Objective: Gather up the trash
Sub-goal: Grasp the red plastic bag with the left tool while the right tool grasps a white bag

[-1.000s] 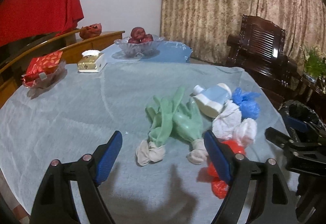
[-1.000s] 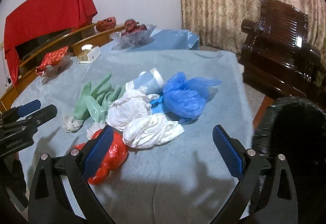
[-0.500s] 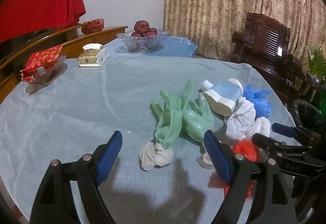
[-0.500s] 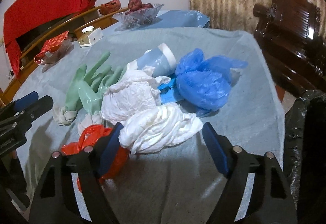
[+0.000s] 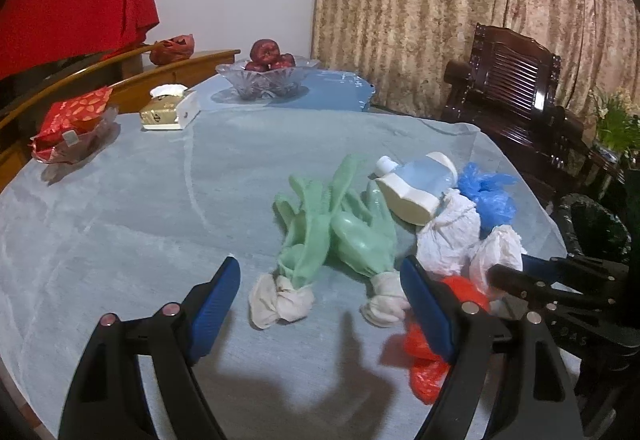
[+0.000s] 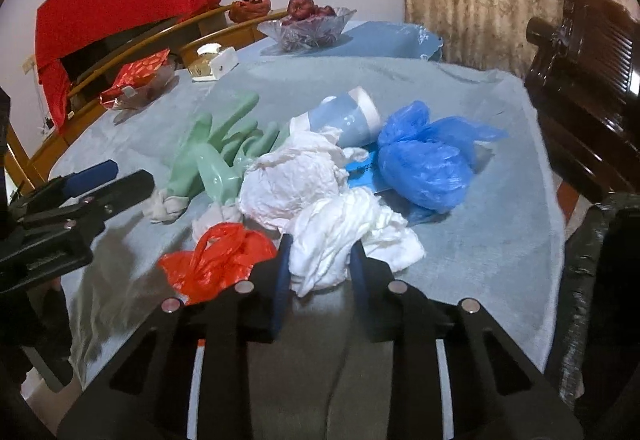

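Note:
A pile of trash lies on the blue-grey tablecloth [image 6: 480, 248]. My right gripper [image 6: 320, 264] is shut on a crumpled white tissue wad [image 6: 340, 232] at the near side of the pile. Around it lie a second white wad [image 6: 292, 180], a red plastic bag [image 6: 224, 256], a blue plastic bag [image 6: 424, 164], green rubber gloves [image 6: 216, 156] and a pale blue bottle [image 6: 352, 116]. My left gripper [image 5: 320, 288] is open and empty, just in front of the gloves [image 5: 340, 228]. The right gripper [image 5: 520, 276] shows at the right of the left wrist view.
A black-lined trash bin [image 6: 600, 280] stands off the table's right edge. At the far side sit a glass fruit bowl [image 5: 268, 80], a tissue box [image 5: 168, 112] and a red snack packet [image 5: 76, 116]. A dark wooden chair [image 5: 516, 96] stands beyond.
My right gripper moved forward to the pile and closed on the white tissue wad. My left gripper stayed open and shifted slightly.

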